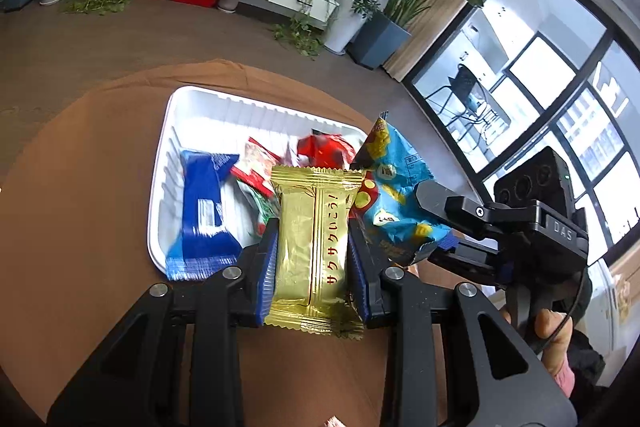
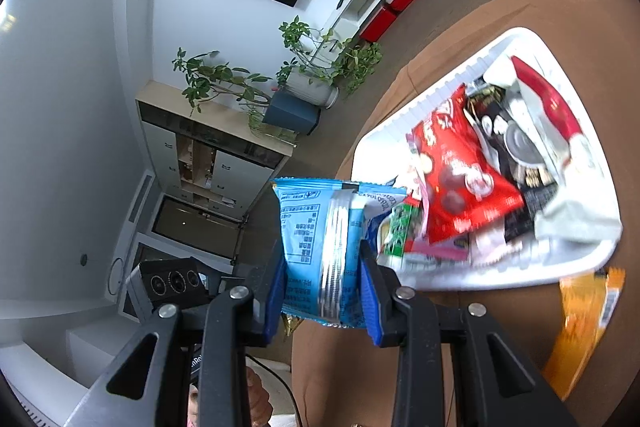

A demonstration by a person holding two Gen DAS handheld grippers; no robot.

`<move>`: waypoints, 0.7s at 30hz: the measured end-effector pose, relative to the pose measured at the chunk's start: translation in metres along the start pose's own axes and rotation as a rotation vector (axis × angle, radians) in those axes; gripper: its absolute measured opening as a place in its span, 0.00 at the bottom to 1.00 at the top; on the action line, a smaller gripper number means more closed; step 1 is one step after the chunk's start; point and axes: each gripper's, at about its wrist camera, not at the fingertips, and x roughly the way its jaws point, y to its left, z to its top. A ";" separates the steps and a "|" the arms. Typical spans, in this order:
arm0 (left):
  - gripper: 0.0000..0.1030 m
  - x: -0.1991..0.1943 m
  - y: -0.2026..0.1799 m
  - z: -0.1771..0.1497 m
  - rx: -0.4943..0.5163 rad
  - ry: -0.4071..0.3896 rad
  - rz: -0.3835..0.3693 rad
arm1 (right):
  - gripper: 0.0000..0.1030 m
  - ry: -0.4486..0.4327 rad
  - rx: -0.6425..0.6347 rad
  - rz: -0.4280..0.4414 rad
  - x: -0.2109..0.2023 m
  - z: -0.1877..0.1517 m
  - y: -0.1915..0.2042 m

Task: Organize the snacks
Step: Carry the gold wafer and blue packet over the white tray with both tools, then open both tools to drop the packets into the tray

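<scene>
Gold-wrapped bar (image 1: 312, 247) sits clamped in the left gripper (image 1: 312, 251); the right gripper (image 2: 323, 291) pinches a light-blue packet (image 2: 324, 247). Ahead of both jaws lies the white tray (image 1: 160, 195). Best to carry each packet clear over the rim, then let go above a free patch.

Both wrist views overlook the white tray (image 1: 160, 187) closely.

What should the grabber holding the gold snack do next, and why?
Probably carry it a bit farther over the white tray and then let go. The left gripper is shut on the gold snack, near the tray's front edge, and other snacks already lie inside, so that looks like where it belongs.
</scene>
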 end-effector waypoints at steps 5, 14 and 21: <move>0.28 0.010 0.014 0.015 -0.040 -0.009 0.006 | 0.35 -0.006 0.001 -0.018 0.014 0.014 -0.004; 0.29 0.038 0.029 0.032 -0.043 0.005 0.054 | 0.37 -0.022 -0.022 -0.119 0.043 0.034 -0.015; 0.39 0.049 0.041 0.033 -0.054 -0.002 0.079 | 0.39 -0.031 -0.068 -0.176 0.053 0.041 -0.016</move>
